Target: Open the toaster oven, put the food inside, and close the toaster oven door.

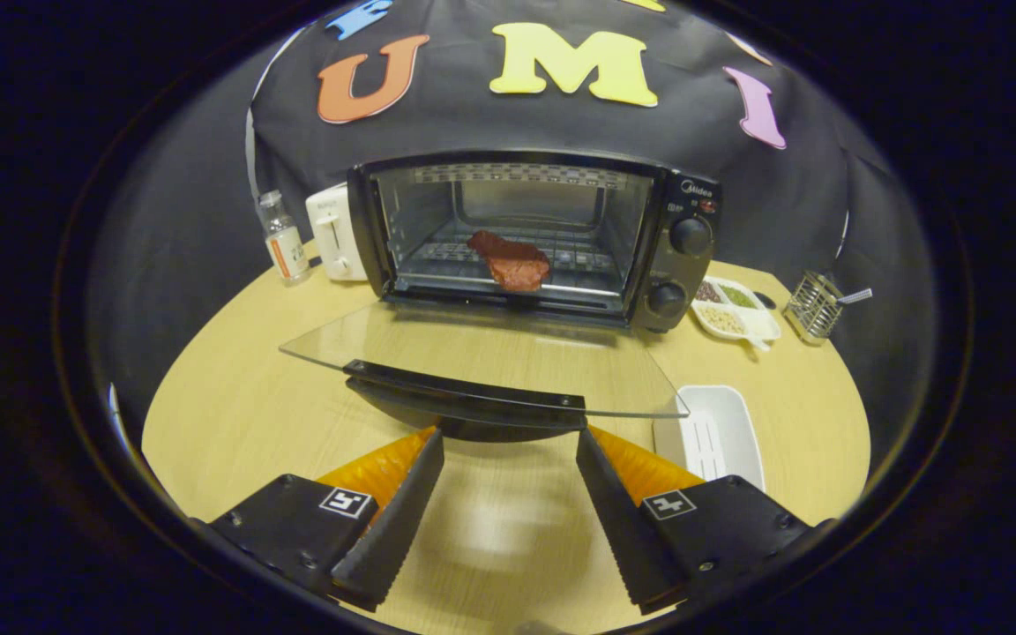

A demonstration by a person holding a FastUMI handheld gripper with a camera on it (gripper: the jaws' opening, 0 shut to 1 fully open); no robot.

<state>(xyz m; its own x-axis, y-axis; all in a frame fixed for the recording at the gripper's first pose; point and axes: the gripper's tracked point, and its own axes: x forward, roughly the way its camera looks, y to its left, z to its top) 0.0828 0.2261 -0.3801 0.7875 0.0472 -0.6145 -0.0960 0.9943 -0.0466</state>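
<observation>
While the gripper (510,441) jaws gape empty, handle (464,399) just ahead, glass door (508,353) down, meat (511,260) on rack.

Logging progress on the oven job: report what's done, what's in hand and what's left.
Done: the toaster oven is open and the food lies on its rack. In hand: nothing; the gripper is open, its fingers just short of the door handle. Left: lift the glass door shut.

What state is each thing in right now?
Oven: open, door folded down flat.
Food: inside on the rack.
Tongs: open, empty, just short of the door handle.
White tray: empty, beside the door.
Bottle: upright, capped.
</observation>
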